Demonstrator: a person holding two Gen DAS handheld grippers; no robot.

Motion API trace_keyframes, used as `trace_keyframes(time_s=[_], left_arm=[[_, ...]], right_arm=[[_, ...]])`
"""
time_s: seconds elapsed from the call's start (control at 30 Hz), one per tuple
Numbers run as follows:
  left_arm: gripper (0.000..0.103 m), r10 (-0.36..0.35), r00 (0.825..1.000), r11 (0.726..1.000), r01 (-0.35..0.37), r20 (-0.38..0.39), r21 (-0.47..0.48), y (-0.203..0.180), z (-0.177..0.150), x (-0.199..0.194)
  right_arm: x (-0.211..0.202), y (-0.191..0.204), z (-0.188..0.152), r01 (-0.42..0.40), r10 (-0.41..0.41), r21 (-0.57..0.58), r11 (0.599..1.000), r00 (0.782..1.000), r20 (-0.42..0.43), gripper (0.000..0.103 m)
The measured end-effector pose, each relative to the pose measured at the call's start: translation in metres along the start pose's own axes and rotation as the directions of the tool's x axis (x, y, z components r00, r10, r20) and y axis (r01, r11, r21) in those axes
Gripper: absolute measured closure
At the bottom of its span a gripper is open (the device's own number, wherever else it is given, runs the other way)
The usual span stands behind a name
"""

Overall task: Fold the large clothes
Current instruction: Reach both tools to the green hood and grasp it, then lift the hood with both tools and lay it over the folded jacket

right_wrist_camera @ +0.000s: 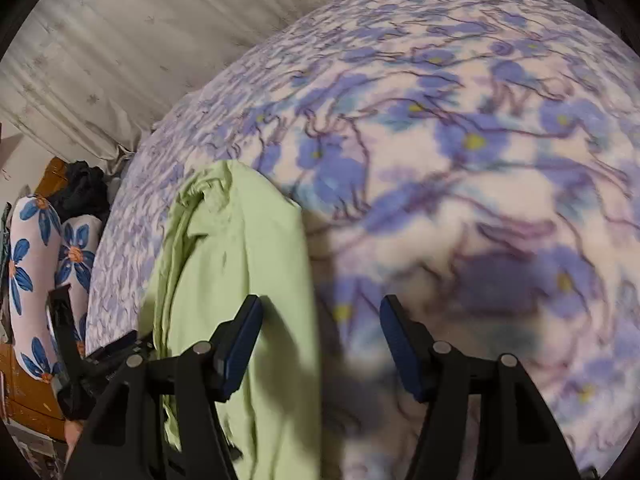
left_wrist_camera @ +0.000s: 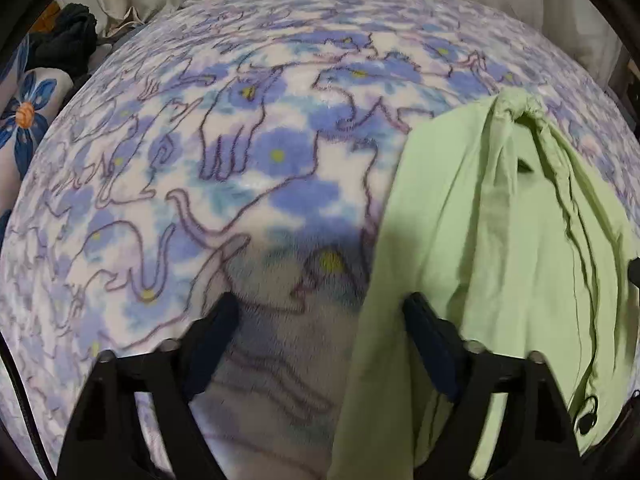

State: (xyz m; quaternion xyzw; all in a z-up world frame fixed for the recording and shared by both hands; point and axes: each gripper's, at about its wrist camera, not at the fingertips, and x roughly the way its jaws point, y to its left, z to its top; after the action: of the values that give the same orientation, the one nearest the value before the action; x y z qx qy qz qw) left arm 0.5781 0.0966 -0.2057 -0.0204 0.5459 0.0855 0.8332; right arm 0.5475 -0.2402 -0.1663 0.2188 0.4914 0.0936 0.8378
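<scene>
On the bed's floral blanket (left_wrist_camera: 248, 184) lies the light, limp green garment (left_wrist_camera: 492, 248), best gripped at its hem edge; left gripper (left_wrist_camera: 320, 320) and right gripper (right_wrist_camera: 320, 320) fingers stand apart, empty.

A garment (left_wrist_camera: 492, 240) lies on the blanket (left_wrist_camera: 240, 168) that covers the bed. Off the blanket's left edge sit two pillows (right_wrist_camera: 44, 264), with a pile of clothes (right_wrist_camera: 82, 192) just behind them. A curtain (right_wrist_camera: 120, 48) hangs behind the blanket.
</scene>
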Motion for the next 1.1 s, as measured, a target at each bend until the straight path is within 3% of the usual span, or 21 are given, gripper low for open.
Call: trace_keyframes(time_s=[0.07,0.1,0.13,0.17,0.2,0.3,0.53,0.8,0.93,1.1], left_arm=[[0.057,-0.023,1.000,1.000,0.022,0.011,0.016,-0.006,0.000,0.000],[0.083,-0.035,0.999,0.999,0.035,0.010,0.037,-0.013,0.001,-0.001],[0.100,-0.029,1.000,0.998,0.029,0.009,0.060,-0.020,0.001,-0.003],[0.101,0.017,1.000,0.996,-0.019,0.020,0.089,-0.028,0.001,-0.006],[0.102,0.054,0.998,0.992,-0.057,0.030,0.114,-0.036,0.001,-0.010],[0.103,0.077,0.995,0.991,-0.083,0.065,0.105,-0.040,0.000,-0.030],[0.103,0.014,0.985,0.998,-0.025,0.171,0.062,-0.001,-0.018,-0.120],[0.103,-0.127,0.971,0.992,0.123,0.204,0.031,0.054,-0.112,-0.211],[0.103,-0.196,0.958,0.980,0.196,0.208,0.021,0.068,-0.163,-0.235],[0.103,-0.294,0.939,0.954,0.299,0.179,-0.002,0.077,-0.228,-0.250]], right_arm=[[0.012,0.006,0.005,0.020,-0.020,-0.011,1.000,0.999,-0.026,0.043],[0.016,0.008,0.006,0.034,-0.035,-0.020,0.999,0.999,-0.035,0.046],[0.019,0.012,0.006,0.045,-0.047,-0.037,0.998,0.998,-0.041,0.062],[0.023,0.019,0.006,0.060,-0.064,-0.062,0.996,0.996,-0.055,0.092],[0.023,0.023,0.005,0.067,-0.071,-0.074,0.995,0.996,-0.061,0.101],[0.005,0.041,0.000,0.084,-0.085,-0.132,0.988,0.996,-0.004,0.101],[-0.091,0.071,-0.030,0.016,0.023,-0.249,0.968,0.988,0.155,0.101],[-0.196,0.090,-0.125,-0.071,0.172,-0.387,0.919,0.957,0.233,0.101],[-0.225,0.086,-0.163,-0.058,0.188,-0.415,0.908,0.942,0.279,0.101],[-0.237,0.068,-0.204,-0.023,0.134,-0.395,0.918,0.958,0.255,0.097]])
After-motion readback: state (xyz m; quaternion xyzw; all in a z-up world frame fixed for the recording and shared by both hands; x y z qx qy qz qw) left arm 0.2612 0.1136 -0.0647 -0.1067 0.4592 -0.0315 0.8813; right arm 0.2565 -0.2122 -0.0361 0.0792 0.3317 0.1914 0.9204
